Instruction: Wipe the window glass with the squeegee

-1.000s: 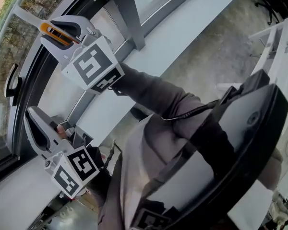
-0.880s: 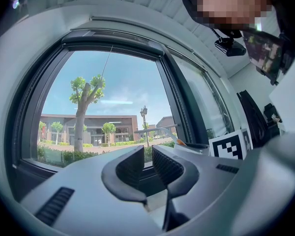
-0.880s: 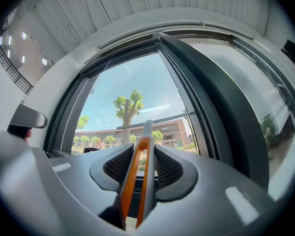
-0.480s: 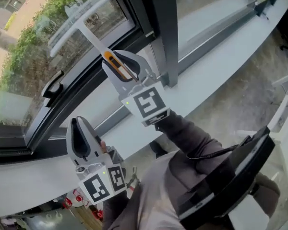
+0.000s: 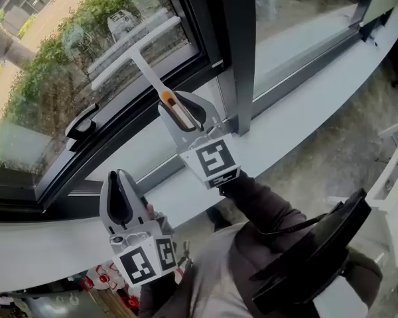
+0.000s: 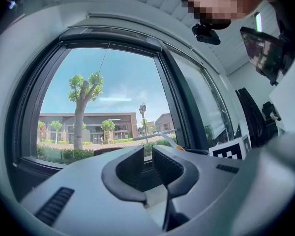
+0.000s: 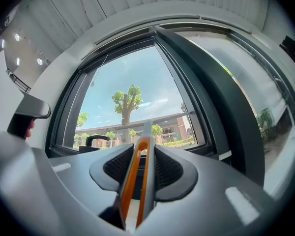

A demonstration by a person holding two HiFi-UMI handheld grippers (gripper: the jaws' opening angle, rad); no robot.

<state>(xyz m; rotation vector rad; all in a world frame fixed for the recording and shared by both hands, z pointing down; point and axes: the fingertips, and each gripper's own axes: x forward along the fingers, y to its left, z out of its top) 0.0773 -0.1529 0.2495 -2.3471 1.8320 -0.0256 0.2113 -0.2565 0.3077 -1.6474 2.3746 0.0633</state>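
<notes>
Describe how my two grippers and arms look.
The left gripper and right gripper are light grey plastic, with curved jaws lined in black ribbed pads. Each carries a white cube printed with black square markers. The right arm wears a dark brownish-grey sleeve.

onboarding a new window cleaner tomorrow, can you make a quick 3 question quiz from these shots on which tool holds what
1. Short answer: which tool grips the squeegee?
2. True or false: nothing sits between the jaws of the left tool.
3. Multiple choice: the strip on the squeegee handle clamped in the right tool is A) orange B) green C) blue.

Key: 1. the right tool; 2. true; 3. A.
</notes>
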